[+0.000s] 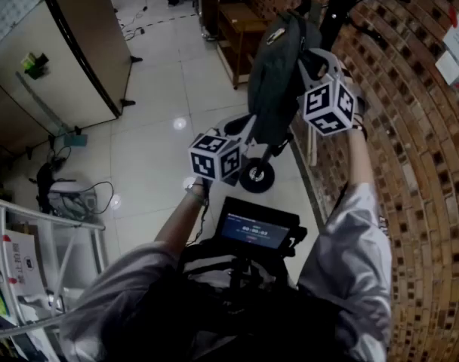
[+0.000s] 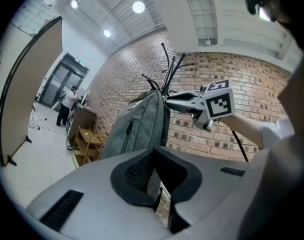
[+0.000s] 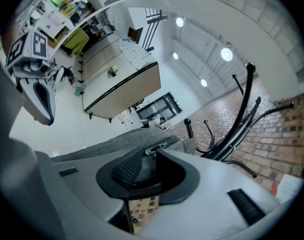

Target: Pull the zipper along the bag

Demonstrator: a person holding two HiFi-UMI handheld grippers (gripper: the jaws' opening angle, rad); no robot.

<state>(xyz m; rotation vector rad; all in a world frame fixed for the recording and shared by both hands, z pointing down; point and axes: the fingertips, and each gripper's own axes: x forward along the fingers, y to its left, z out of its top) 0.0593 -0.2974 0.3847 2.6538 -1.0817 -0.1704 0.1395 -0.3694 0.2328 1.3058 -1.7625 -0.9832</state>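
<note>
A grey backpack [image 1: 273, 81] hangs on a black stand against the brick wall. My left gripper [image 1: 254, 124] is at the bag's lower left side. In the left gripper view, the left gripper [image 2: 153, 176] has its jaws shut on a fold of the backpack [image 2: 137, 129]. My right gripper [image 1: 308, 54] is higher, on the bag's right side. In the right gripper view, the right gripper [image 3: 148, 161] is shut at the metal zipper pull [image 3: 156, 148], which sits at the jaw tips on the grey backpack [image 3: 107, 146]. Each gripper shows in the other's view: the right gripper [image 2: 168, 99] and the left gripper [image 3: 44, 113].
The brick wall [image 1: 411, 164] runs along the right. A wooden shelf [image 1: 241, 25] stands behind the bag and a small wheel [image 1: 257, 176] sits on the floor below it. A beige partition [image 1: 71, 59] and a metal rack [image 1: 33, 277] are at the left. A person [image 2: 69, 104] stands far off.
</note>
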